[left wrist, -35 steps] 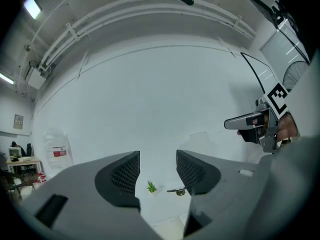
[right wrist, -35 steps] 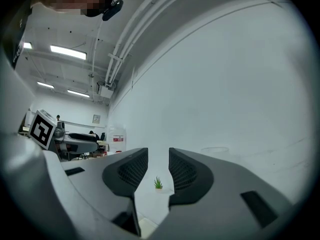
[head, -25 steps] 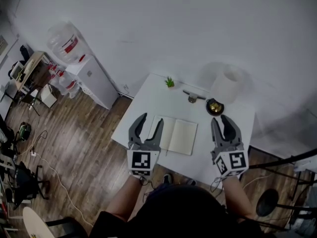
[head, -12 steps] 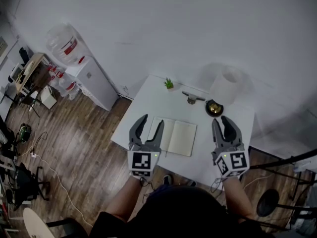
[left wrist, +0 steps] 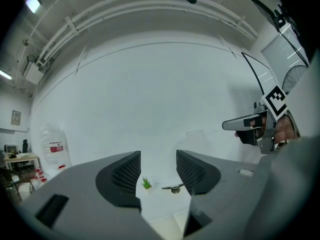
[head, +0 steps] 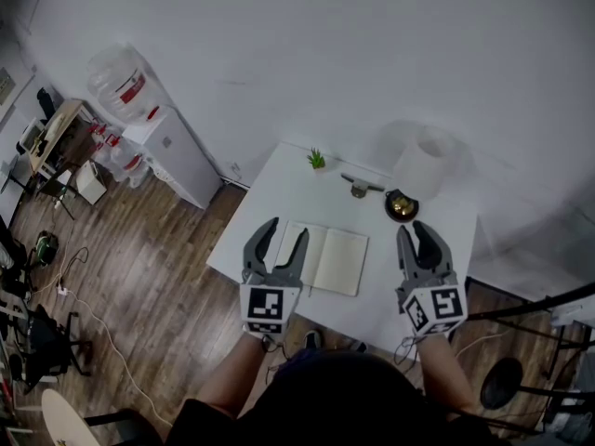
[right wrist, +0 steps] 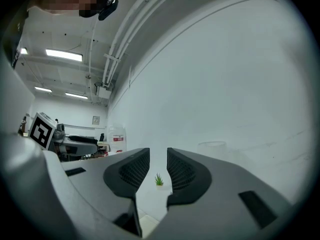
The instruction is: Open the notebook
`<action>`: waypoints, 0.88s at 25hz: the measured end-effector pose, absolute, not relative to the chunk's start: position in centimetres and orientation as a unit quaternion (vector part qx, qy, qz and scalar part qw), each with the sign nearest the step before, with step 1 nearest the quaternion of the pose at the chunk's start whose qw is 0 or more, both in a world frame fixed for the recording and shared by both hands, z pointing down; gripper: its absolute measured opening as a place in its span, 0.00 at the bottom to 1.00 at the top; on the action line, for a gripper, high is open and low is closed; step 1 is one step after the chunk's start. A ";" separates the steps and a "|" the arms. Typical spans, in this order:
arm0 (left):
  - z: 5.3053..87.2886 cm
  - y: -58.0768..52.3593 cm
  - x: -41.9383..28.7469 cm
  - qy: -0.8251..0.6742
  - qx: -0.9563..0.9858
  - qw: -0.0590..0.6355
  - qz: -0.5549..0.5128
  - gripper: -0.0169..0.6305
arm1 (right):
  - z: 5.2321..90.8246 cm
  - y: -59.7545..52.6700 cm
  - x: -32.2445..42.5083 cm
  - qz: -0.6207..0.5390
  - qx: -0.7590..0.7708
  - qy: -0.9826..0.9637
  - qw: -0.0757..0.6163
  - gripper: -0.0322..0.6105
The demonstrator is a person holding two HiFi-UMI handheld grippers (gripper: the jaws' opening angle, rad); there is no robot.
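Your left gripper (head: 285, 229): jaws wide apart, nothing between the pads. It points level over the near-left part of the white rectangular table (head: 297, 179). Through the gap you look across the table top to the far edge.

Your right gripper (head: 413, 228): jaws apart, but the gap is narrower than the left's. They have just been closing, with nothing between them. It points level over the near-right part of the table.

Cream-paged notebook (head: 325, 258): lies flat and open on the table, two blank pages up. It sits at the middle of the near edge, between your two grippers. In the head view the left gripper's inner jaw overlaps the notebook's left edge; contact cannot be told. The right gripper is well apart from it.

Far edge, left to right:
- small spiky green plant (head: 317, 159), upright
- small dark metal piece (head: 361, 185), too small to identify
- round dark-and-brass object (head: 402, 204), just ahead of the right gripper's tips
- tall white cylinder (head: 423, 161), at the far-right corner

Off the table, left: white cabinet (head: 177, 151) with a clear water bottle (head: 125, 82) on it, on the brown wooden floor (head: 158, 258).
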State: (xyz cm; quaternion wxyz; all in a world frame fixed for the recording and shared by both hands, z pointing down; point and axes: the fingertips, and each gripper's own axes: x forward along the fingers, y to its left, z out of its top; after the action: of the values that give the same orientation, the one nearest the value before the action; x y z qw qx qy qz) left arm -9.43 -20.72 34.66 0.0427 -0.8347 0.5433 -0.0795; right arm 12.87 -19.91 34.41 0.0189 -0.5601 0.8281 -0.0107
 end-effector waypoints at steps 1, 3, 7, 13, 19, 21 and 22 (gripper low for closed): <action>34.6 -20.7 -9.4 0.544 -0.834 0.043 -0.079 0.36 | 34.3 -19.9 12.9 -0.010 -0.559 0.829 0.020 0.22; 34.5 -20.8 -9.3 0.544 -0.834 0.045 -0.077 0.36 | 34.2 -20.0 12.9 -0.008 -0.558 0.830 0.021 0.21; 35.0 -20.7 -9.4 0.545 -0.834 0.044 -0.076 0.36 | 34.7 -19.8 12.7 -0.009 -0.552 0.833 0.018 0.19; 35.5 -20.6 -9.4 0.548 -0.833 0.038 -0.072 0.36 | 35.4 -19.9 12.9 -0.017 -0.552 0.834 0.018 0.16; 35.4 -20.4 -9.6 0.550 -0.831 0.035 -0.073 0.36 | 35.1 -19.8 13.0 -0.020 -0.553 0.833 0.020 0.16; 35.5 -20.5 -9.5 0.549 -0.832 0.035 -0.073 0.36 | 35.2 -20.0 13.0 -0.021 -0.553 0.833 0.020 0.16; 35.6 -20.5 -9.6 0.549 -0.832 0.035 -0.073 0.36 | 35.3 -20.0 13.0 -0.022 -0.553 0.833 0.020 0.16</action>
State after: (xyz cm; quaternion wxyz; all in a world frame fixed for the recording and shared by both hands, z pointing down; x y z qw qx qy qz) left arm -9.55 -20.54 35.59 0.0346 -0.8321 0.5487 -0.0731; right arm 12.99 -19.97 35.34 0.0201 -0.5529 0.8327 -0.0215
